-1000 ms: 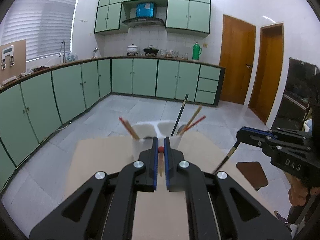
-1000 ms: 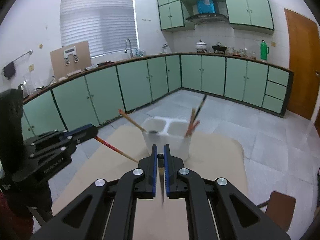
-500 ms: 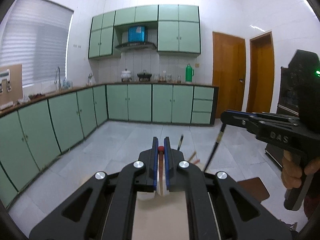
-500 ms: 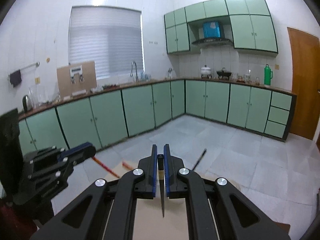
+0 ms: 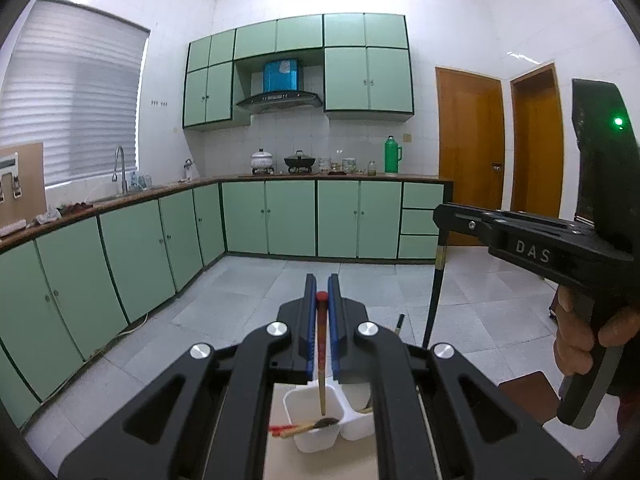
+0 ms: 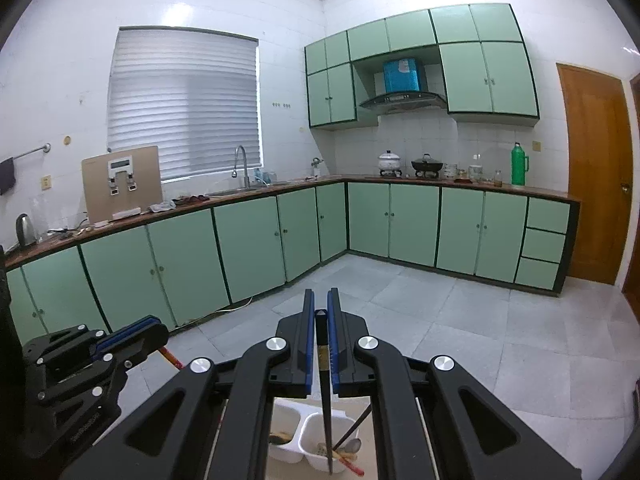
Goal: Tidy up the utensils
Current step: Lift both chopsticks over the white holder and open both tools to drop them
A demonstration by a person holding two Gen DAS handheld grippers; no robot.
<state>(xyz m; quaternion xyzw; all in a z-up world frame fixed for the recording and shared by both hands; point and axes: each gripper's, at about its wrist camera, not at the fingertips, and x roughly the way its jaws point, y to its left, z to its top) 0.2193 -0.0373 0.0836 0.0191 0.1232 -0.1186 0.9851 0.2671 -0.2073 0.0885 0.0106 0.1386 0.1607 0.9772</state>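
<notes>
In the left wrist view, my left gripper [image 5: 321, 284] is shut on a wooden chopstick with a red top [image 5: 321, 344]. The chopstick hangs straight down over the left compartment of a white two-compartment holder [image 5: 312, 442]. That compartment holds red-ended chopsticks [image 5: 290, 429] lying aslant. At the right of the same view, my right gripper [image 5: 439, 216] pinches a black chopstick [image 5: 434, 300]. In the right wrist view, the right gripper [image 6: 321, 298] is shut on this black chopstick [image 6: 326, 400], which hangs above the holder [image 6: 288, 456]. The left gripper [image 6: 158, 330] shows at the left.
The holder stands on a beige tabletop [image 5: 280, 460]. A brown seat [image 5: 524, 396] sits low on the right beside the table. A person's hand [image 5: 580, 336] grips the right tool. Green kitchen cabinets [image 6: 180, 264] line the far walls across a tiled floor.
Both grippers have risen with their chopsticks still pinched. The holder has dropped from mid-frame to the bottom edge of both views, and the chopsticks now hang upright above it.
</notes>
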